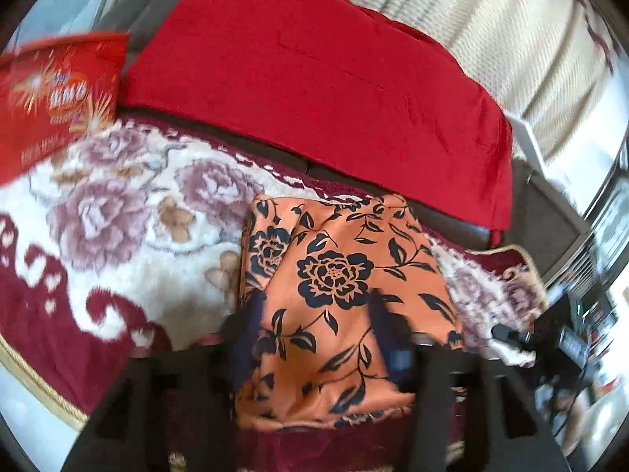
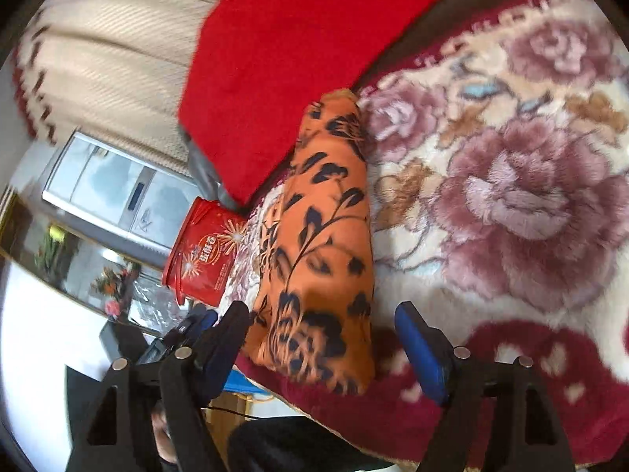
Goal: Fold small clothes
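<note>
An orange garment with black flowers (image 1: 338,299) lies folded on a floral plush blanket (image 1: 118,212). My left gripper (image 1: 318,306) hovers over its near half with the blue fingers wide apart, holding nothing. In the right wrist view the same garment (image 2: 326,244) lies as a long folded strip. My right gripper (image 2: 326,318) is open, its blue fingers either side of the garment's near end, not closed on it.
A red cloth (image 1: 326,78) is draped behind the garment. A red printed box (image 1: 59,94) stands at the blanket's left; it also shows in the right wrist view (image 2: 200,259). A cream ribbed cover (image 1: 491,11) lies behind. The blanket's edge (image 2: 298,397) is near.
</note>
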A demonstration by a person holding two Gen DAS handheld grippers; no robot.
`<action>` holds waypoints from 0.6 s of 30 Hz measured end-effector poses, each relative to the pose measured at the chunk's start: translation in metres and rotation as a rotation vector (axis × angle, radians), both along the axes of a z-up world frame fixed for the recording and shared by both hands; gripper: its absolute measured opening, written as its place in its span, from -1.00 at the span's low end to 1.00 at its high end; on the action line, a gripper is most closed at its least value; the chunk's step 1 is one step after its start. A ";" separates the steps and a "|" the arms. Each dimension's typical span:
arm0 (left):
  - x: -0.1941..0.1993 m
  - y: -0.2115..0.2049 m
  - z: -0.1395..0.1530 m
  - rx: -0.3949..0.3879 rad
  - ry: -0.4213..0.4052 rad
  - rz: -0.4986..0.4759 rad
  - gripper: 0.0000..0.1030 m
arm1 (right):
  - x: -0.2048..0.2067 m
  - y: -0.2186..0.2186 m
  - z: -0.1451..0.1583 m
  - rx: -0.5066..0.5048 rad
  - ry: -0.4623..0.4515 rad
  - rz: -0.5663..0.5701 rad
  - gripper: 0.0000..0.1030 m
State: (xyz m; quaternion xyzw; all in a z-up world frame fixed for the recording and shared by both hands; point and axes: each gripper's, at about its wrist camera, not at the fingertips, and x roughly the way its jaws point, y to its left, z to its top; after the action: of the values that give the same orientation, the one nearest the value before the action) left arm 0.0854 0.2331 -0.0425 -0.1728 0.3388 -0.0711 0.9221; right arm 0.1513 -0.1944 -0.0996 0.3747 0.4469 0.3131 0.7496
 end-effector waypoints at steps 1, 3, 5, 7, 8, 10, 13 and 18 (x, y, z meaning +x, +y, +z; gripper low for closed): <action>0.003 -0.001 -0.007 0.022 0.014 -0.005 0.22 | 0.012 0.007 -0.005 0.030 0.037 0.033 0.55; 0.018 -0.009 -0.034 0.084 0.116 0.001 0.22 | 0.029 0.020 -0.014 0.043 0.074 0.045 0.55; 0.027 -0.015 -0.067 0.135 0.227 0.020 0.20 | 0.046 0.036 -0.027 0.038 0.134 0.087 0.41; 0.023 -0.011 -0.082 0.106 0.236 0.017 0.20 | 0.045 0.047 -0.023 -0.027 0.120 0.103 -0.36; 0.020 -0.009 -0.082 0.099 0.217 0.013 0.20 | 0.037 0.054 -0.007 -0.126 0.031 0.107 -0.41; 0.023 -0.008 -0.083 0.091 0.225 0.006 0.21 | 0.026 0.065 -0.001 -0.308 -0.038 0.092 -0.43; 0.026 -0.007 -0.084 0.084 0.217 -0.002 0.22 | 0.031 0.059 -0.027 -0.273 0.018 0.094 -0.33; 0.008 -0.010 -0.049 0.082 0.107 0.024 0.19 | 0.037 0.037 0.003 -0.121 -0.023 0.059 0.59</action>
State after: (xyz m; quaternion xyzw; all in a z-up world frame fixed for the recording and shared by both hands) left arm 0.0929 0.2235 -0.0919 -0.1424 0.3880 -0.0368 0.9098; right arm 0.1881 -0.1569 -0.0964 0.3119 0.4673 0.3116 0.7663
